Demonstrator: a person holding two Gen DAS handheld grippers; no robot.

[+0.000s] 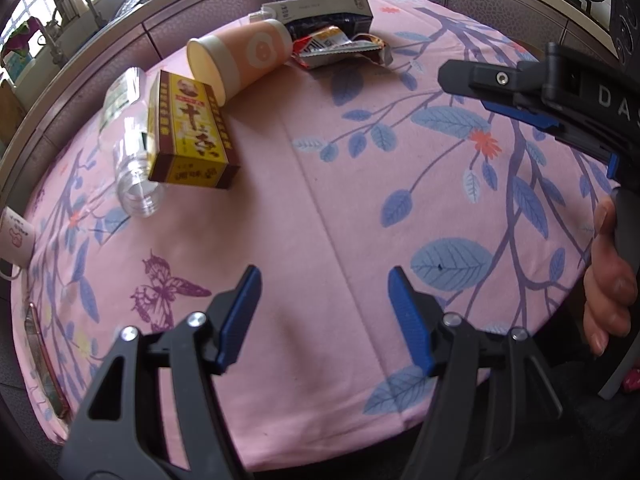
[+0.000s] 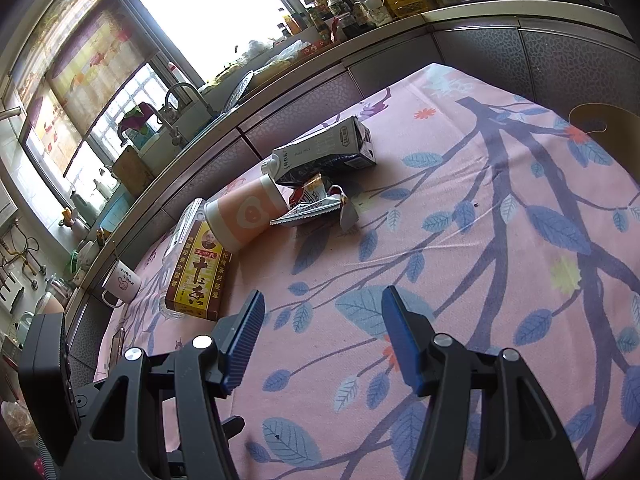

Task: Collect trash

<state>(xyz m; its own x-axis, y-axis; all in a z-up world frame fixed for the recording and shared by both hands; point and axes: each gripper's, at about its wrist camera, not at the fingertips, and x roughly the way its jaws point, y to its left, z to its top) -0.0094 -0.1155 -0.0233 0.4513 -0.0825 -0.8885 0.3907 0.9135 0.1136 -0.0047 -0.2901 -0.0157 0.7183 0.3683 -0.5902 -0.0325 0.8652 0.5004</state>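
Trash lies in a row along the far left of the pink floral tablecloth (image 1: 320, 200). There is a clear plastic bottle (image 1: 132, 164) on its side, with a yellow and brown box (image 1: 188, 132) leaning on it. Beyond them are a tipped pink paper cup (image 1: 240, 56), crumpled snack wrappers (image 1: 340, 46) and a grey milk carton (image 1: 320, 10). My left gripper (image 1: 324, 280) hovers open over bare cloth, short of the box. My right gripper (image 2: 324, 296) is open too and empty, with the box (image 2: 200, 276), cup (image 2: 244, 212), wrappers (image 2: 312, 204) and carton (image 2: 328, 148) ahead of it.
A white mug (image 2: 120, 282) stands at the table's left edge. A flat red-rimmed object (image 1: 44, 368) lies near the left front edge. A wooden disc (image 2: 600, 120) sits at the far right. Behind the table runs a kitchen counter with a sink (image 2: 180, 120). A hand (image 1: 608, 280) holds the right gripper's handle.
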